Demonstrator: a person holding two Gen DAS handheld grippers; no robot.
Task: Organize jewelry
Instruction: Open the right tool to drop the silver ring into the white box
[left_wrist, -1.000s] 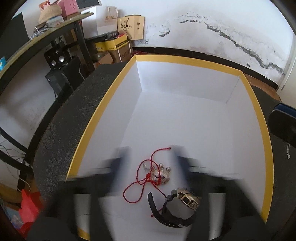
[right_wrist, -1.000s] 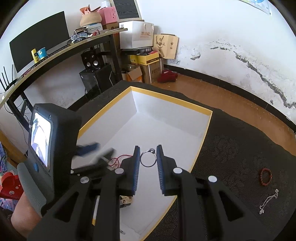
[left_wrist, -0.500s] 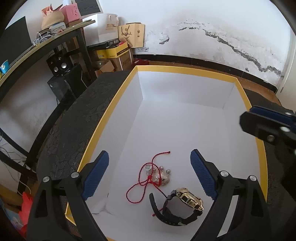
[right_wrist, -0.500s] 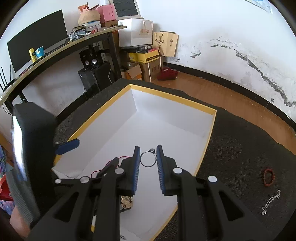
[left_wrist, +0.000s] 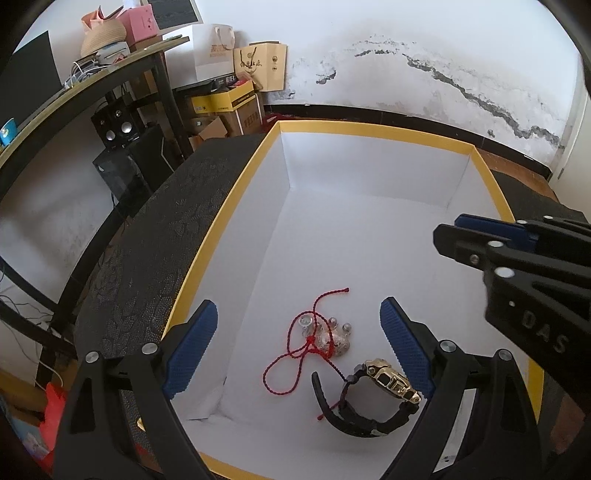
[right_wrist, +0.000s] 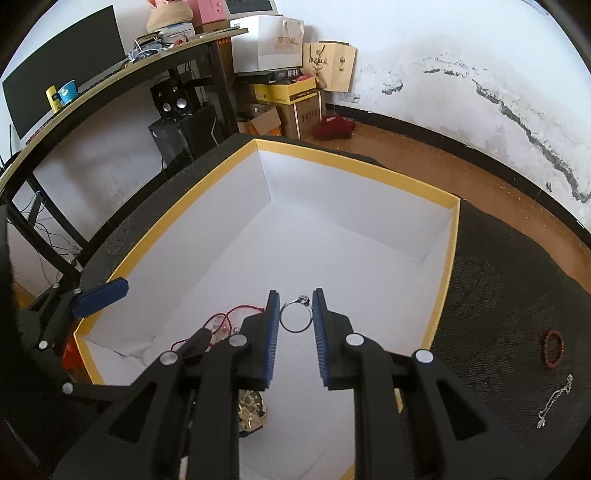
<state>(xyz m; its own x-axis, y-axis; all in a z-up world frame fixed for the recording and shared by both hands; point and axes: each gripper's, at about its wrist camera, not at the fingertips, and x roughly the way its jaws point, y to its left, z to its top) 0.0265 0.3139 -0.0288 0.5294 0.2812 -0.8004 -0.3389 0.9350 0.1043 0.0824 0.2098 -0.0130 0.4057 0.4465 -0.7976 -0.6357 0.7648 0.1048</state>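
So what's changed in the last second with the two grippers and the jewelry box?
The left gripper went from blurred motion to steady, jaws wide open above the red cord charm and watch. The right gripper still clamps the ring, further over the box. Nothing was released.

On my right gripper (left_wrist: 517, 258) I read "DAS" in pale letters — the boxes' print stays illegible.

Left wrist view looks steeply down from close above the near left corner of the shallow white cardboard box with yellow rim (left_wrist: 236, 195), facing the cracked white wall (left_wrist: 424, 85). Right wrist view sits higher, further right, facing the same way. Both share the box (right_wrist: 448, 258) interior and wall (right_wrist: 461, 92).
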